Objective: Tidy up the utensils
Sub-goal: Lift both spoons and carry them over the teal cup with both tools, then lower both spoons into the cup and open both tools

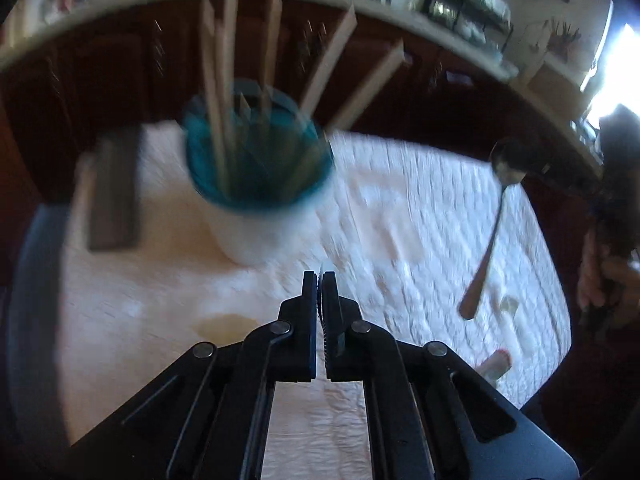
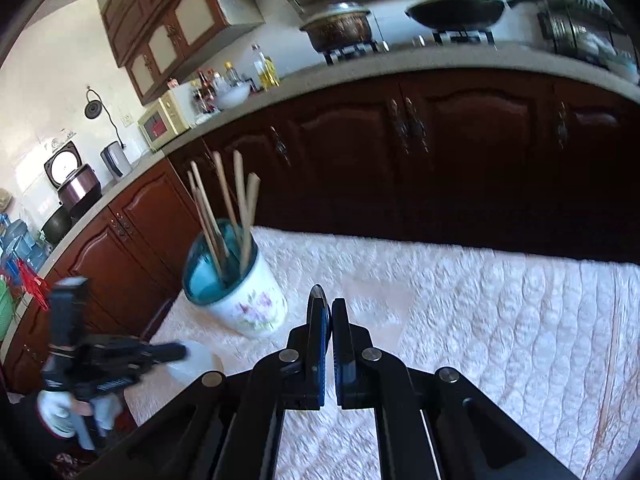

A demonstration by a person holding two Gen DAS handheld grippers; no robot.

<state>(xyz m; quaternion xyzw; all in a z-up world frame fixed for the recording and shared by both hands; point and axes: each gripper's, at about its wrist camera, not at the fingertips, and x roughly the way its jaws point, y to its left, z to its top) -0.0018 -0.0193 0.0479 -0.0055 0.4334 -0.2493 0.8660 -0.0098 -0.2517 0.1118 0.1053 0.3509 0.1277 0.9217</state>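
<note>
We find no text, label, brand, number or sign that can be read in either view. The bottles (image 2: 262, 68) on the counter (image 2: 304, 74) carry labels, but they are too small and blurred for us to make out any letters. The microwave (image 2: 164, 126) shows no legible marking, and the cup (image 2: 248, 304) holding the chopsticks bears only a flower print, no writing.
</note>
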